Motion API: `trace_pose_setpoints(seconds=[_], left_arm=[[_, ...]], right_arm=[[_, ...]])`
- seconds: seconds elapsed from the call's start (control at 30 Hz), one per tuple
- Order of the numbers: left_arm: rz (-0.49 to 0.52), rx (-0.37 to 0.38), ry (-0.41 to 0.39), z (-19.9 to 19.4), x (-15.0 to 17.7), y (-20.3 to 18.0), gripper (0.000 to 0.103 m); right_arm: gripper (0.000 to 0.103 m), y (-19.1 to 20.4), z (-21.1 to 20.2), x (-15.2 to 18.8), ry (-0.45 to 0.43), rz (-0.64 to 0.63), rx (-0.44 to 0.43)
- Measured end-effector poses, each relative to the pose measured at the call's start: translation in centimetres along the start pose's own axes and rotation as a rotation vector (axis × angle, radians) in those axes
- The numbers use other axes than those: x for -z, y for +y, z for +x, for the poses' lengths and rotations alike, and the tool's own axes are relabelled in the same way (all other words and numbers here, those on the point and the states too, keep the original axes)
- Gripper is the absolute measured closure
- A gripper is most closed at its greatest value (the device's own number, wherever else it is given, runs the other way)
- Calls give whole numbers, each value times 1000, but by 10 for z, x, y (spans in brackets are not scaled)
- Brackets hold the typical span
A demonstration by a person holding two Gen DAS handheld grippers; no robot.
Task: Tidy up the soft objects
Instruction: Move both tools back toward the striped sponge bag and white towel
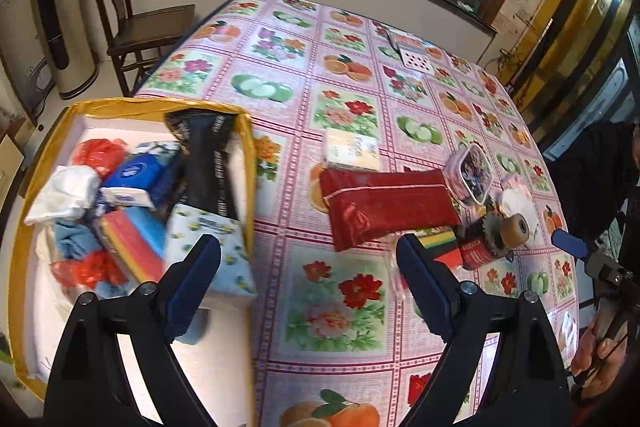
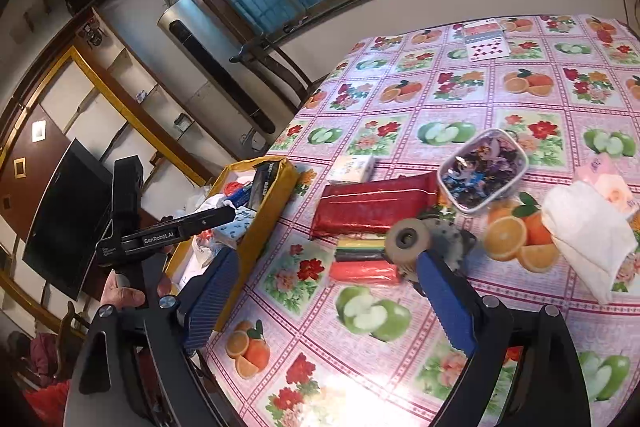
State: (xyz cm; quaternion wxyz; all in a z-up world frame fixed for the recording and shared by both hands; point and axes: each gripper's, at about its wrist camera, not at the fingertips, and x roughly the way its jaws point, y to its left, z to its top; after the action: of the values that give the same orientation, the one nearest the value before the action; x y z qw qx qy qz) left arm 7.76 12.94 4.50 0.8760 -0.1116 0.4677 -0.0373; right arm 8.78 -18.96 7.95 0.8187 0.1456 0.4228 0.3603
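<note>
Tablecloth: glossy plastic sheet, smooth, glare near its front edge. Red pack: shiny crinkled film. Tub: clear plastic. Tissue: matt soft paper, creased. Box: yellow wall glossy, white inside matt. Red bag in box: thin crumpled plastic. Chair: dark wood, dull sheen. Left gripper pads ribbed blue, arms matt black plastic.
</note>
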Motion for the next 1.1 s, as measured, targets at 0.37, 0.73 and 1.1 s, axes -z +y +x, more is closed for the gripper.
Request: trace_pose_setpoints(seconds=[0.37, 0.73, 1.1], left_arm=[[183, 94, 95, 57, 11, -81, 13], [408, 175, 189, 93, 16, -120, 13], [415, 309, 336, 86, 47, -118, 13]], right_arm=[[10, -56, -41, 15, -41, 100, 15], [8, -101, -59, 22, -66, 192, 28], [7, -105, -55, 15, -71, 204, 41]])
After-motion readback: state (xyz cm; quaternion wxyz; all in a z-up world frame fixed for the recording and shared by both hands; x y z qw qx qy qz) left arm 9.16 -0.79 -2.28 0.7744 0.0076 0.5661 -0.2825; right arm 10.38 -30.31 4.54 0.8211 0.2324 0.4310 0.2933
